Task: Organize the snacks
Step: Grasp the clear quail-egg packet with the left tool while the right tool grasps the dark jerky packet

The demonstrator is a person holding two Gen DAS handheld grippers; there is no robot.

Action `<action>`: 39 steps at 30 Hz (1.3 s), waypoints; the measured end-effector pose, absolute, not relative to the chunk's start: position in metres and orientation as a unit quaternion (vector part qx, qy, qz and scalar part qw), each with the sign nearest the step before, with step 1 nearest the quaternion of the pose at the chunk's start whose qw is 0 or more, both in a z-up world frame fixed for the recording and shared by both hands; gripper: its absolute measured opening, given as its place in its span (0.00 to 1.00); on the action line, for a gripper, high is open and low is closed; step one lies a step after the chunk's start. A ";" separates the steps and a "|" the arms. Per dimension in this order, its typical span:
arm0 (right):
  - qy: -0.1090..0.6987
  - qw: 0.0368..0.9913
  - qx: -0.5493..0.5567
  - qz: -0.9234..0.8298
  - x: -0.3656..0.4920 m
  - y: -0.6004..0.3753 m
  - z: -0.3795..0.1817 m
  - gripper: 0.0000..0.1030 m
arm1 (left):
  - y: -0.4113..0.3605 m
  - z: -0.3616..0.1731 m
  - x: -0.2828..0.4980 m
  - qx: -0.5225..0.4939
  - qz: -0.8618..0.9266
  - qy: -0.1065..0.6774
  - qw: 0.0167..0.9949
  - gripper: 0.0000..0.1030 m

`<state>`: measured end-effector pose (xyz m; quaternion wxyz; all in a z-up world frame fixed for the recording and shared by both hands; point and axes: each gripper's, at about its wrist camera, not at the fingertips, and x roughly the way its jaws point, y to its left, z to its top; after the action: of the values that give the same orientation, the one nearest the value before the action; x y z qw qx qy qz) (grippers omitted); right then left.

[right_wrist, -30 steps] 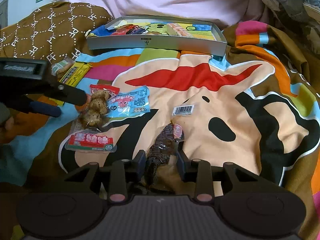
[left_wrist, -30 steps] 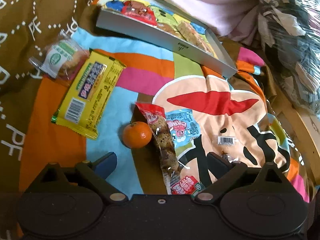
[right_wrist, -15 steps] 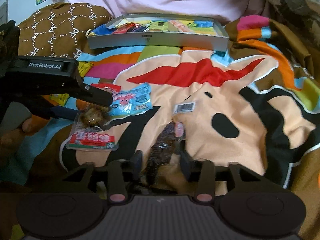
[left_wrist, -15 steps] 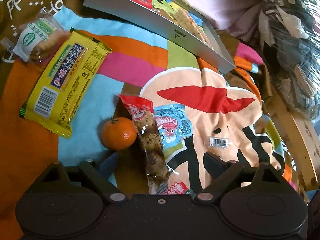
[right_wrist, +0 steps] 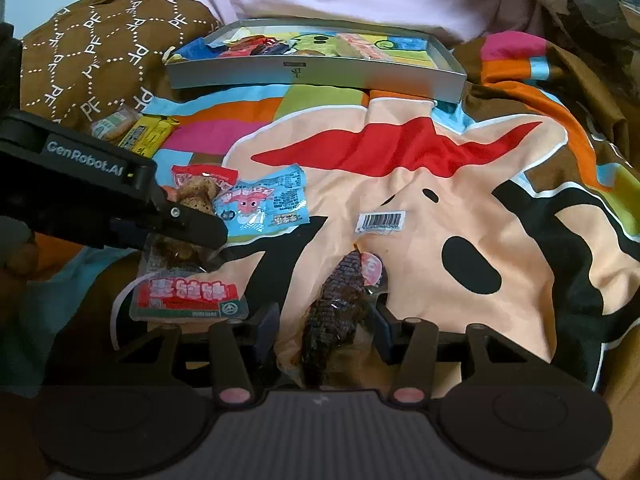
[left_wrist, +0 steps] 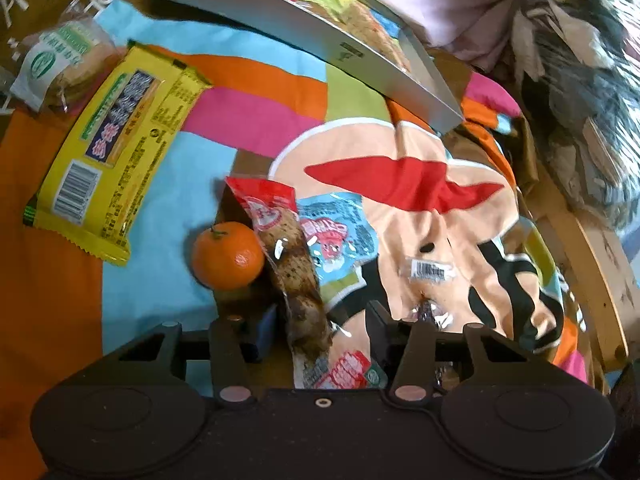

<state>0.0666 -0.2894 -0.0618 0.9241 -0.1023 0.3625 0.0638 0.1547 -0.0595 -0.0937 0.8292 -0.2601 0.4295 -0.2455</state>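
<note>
From the left wrist camera: the left tool (left_wrist: 322, 322) is lowered over a long clear packet of brown speckled snacks (left_wrist: 298, 280) lying on a bright cartoon-print bedspread (left_wrist: 420, 208). Its jaws are closing with the packet between them; whether the pads already press on it cannot be told from here. A mandarin (left_wrist: 227, 255) sits touching the packet's left side. A light-blue sachet (left_wrist: 340, 236) lies against the packet's right side, and a small barcode label (left_wrist: 430, 270) lies farther right. A yellow biscuit pack (left_wrist: 116, 172) lies toward the left edge of the bedspread, with a clear-wrapped cake (left_wrist: 60, 64) just beyond it. A grey tray (left_wrist: 320, 46) holding assorted snacks rests at the far edge, against pink bedding (left_wrist: 460, 0).

From the right wrist camera: the right tool (right_wrist: 326, 332) straddles a dark, ridged snack in clear wrap (right_wrist: 336, 312) on the peach part of the bedspread (right_wrist: 440, 184). Its jaws are opening, the pads standing clear of the wrap on both sides, so the snack lies released between them. At left, the left tool (right_wrist: 192, 230), branded GenRobot.AI, reaches in over the speckled-snack packet (right_wrist: 188, 292), whose red-labelled end lies free toward the near edge. The blue sachet (right_wrist: 264, 204) lies beside it, the barcode label (right_wrist: 380, 222) near the middle, and the tray (right_wrist: 316, 76) along the far edge beside a brown patterned pillow (right_wrist: 100, 52).
</note>
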 end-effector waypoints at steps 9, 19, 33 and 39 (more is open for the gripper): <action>0.363 0.924 -0.102 0.053 0.073 -0.285 -0.065 0.54 | -0.059 -0.097 0.163 -0.274 -0.239 0.432 0.825 0.48; 0.364 0.926 -0.094 0.032 0.068 -0.280 -0.064 0.46 | -0.063 -0.094 0.159 -0.248 -0.227 0.438 0.834 0.37; 0.333 0.922 -0.197 0.012 0.052 -0.263 -0.063 0.44 | -0.068 -0.082 0.149 -0.225 -0.248 0.437 0.835 0.23; 0.305 0.913 -0.269 0.006 0.053 -0.260 -0.064 0.44 | -0.072 -0.084 0.147 -0.218 -0.265 0.433 0.833 0.23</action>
<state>0.0527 -0.2598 -0.0639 0.9134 -0.2690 0.3053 0.0062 0.1472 -0.0720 -0.0840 0.8334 -0.2180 0.4330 -0.2655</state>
